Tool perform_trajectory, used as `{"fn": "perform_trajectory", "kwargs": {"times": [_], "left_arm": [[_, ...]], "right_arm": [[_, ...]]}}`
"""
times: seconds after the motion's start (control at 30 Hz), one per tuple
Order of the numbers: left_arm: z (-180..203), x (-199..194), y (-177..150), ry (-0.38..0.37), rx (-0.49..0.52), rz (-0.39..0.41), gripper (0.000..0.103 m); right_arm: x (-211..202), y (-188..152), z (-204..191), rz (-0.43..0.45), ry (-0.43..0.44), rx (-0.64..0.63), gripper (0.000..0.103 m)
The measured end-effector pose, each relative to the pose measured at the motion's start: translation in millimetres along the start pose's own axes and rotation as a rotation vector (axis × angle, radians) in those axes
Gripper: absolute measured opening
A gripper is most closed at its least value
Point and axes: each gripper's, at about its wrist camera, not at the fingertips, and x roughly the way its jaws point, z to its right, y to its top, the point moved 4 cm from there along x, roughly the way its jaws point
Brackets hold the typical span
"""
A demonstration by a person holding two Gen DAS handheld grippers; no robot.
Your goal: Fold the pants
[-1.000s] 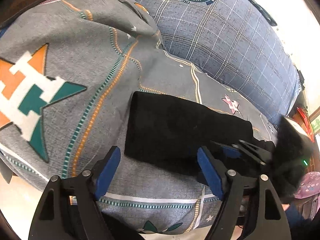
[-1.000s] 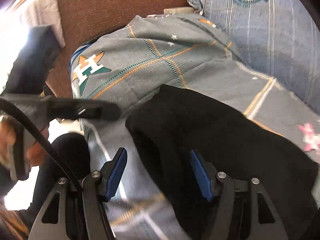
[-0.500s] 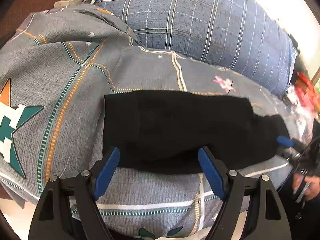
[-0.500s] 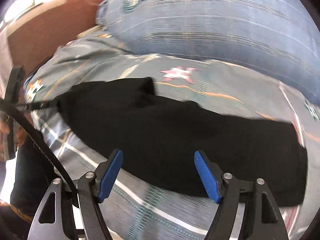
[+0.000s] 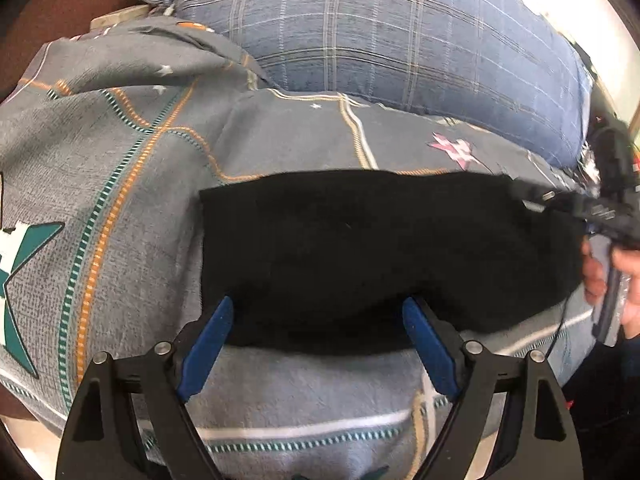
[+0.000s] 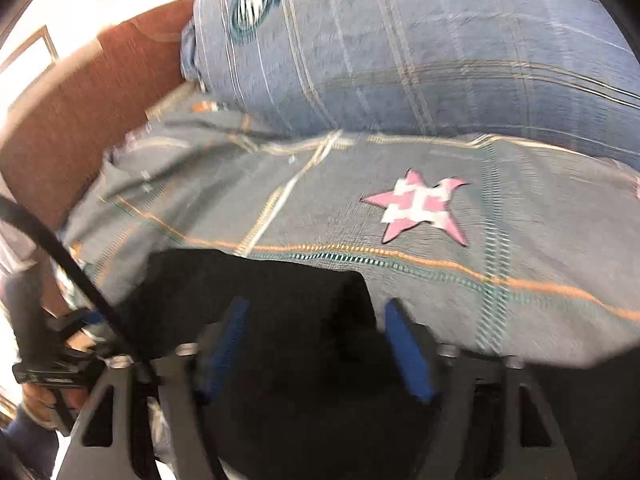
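Pants [image 5: 360, 248] lie long from nine to three at twelve o'clock off my wide-open, empty left gripper [image 5: 316, 320], my right gripper [image 6: 316, 320] gaping empty over their end.

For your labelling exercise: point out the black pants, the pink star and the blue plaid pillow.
black pants [image 5: 360, 248], left wrist view, middle of the cloth.
pink star [image 6: 420, 208], right wrist view, its centre.
blue plaid pillow [image 5: 400, 40], left wrist view, its front face.

Bright daylight washes out the corners above the blue pillow [image 5: 400, 32]. The right wrist view is smeared with blur. Edges bend round. The black pants [image 5: 360, 248] look flat dark.
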Motion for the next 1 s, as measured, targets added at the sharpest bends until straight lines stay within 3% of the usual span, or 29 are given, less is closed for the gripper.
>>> {"fn": "perform_trajectory", "kwargs": {"times": [0.03,0.07,0.13,0.2,0.33,0.47,0.53,0.6,0.67,0.73,0.87,0.93,1.0], "left_arm": [[-0.8,2.4,1.1,0.002,0.008,-0.002,0.084],[-0.8,2.9,1.6,0.004,0.019,-0.008,0.079],[0.2,5.8,3.1,0.002,0.042,-0.029,0.034],[-6.5,5.7,4.1,0.011,0.032,-0.042,0.024],[-18.8,5.9,1.8,-0.037,-0.014,-0.071,0.017],[-21.2,10.6,0.7,0.015,-0.02,-0.098,0.021],[-20.2,8.8,-0.2,0.073,-0.014,-0.115,0.034],[-24.5,-1.7,-1.7,0.096,-0.032,-0.1,0.043],[-34.0,-13.4,-3.2,0.108,-0.067,-0.086,0.045],[-42.0,-23.4,-4.0,0.118,-0.11,-0.075,0.045],[-41.7,-46.8,5.2,0.055,-0.168,-0.001,0.046],[-34.3,-52.9,12.3,0.014,-0.17,0.035,0.062],[-22.0,-51.2,20.6,-0.012,-0.163,0.064,0.069]], "right_arm": [[7.5,1.7,-0.9,-0.026,0.009,-0.007,0.014],[13.9,4.6,-3.4,-0.043,0.048,0.0,0.009],[7.9,10.5,-6.1,-0.006,0.044,-0.026,0.008],[-1.8,17.7,-6.1,0.031,0.041,-0.037,0.008],[13.5,9.1,0.0,0.005,-0.038,-0.056,0.008],[23.3,1.6,1.3,0.026,-0.087,-0.07,0.01],[16.1,2.7,4.2,0.023,-0.087,-0.041,0.021],[2.6,1.5,4.5,0.042,-0.104,-0.052,0.042],[-12.0,-2.9,2.1,0.061,-0.112,-0.075,0.049],[-24.4,-9.6,-0.4,0.065,-0.093,-0.08,0.05],[-53.2,-26.9,6.1,0.086,-0.112,-0.064,0.057],[-69.2,-38.3,15.2,0.096,-0.121,-0.042,0.057],[-85.6,-49.4,24.6,0.106,-0.131,-0.02,0.058]]}}
